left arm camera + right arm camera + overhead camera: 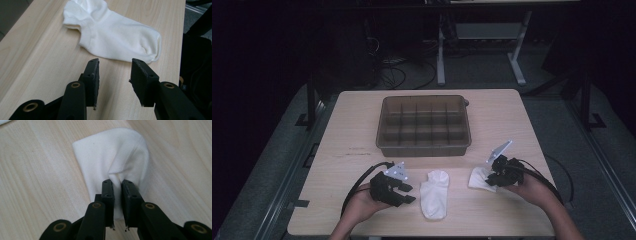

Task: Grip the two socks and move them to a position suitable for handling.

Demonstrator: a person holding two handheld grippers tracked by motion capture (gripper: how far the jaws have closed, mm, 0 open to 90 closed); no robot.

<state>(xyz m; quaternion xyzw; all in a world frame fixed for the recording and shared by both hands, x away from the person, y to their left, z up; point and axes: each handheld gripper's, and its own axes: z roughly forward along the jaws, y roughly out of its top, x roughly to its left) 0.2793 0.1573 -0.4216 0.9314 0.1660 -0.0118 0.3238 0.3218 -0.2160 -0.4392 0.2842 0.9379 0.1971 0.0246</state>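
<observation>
1. Over the table [362, 130], from the high view, my left gripper [404, 192] rests near the front edge with its jaws apart, just left of the flat sock [434, 192]. My right gripper [492, 176] is down on the second sock [477, 177] near the right edge. The tray [424, 125] of compartments sits well behind both. If the socks are meant for it, the carry is long, and a thin pinch could give way over it.

2. Along my left gripper [113, 80], the jaws stand at a middling gap with bare wood between them. The sock [115, 37] lies just ahead, untouched, toe toward the table's edge. Going in level, I would likely shove it off that edge or bunch it instead of catching it; the pads need to come down over the cloth.

3. Along my right gripper [117, 195], the jaws are nearly together on a raised fold of the sock [110, 155]. I judge the hold slight: only a ridge of knit sits between the pads [108, 192], so a fast lift could pull it free. The rest could also drag on the wood and unfold.
</observation>
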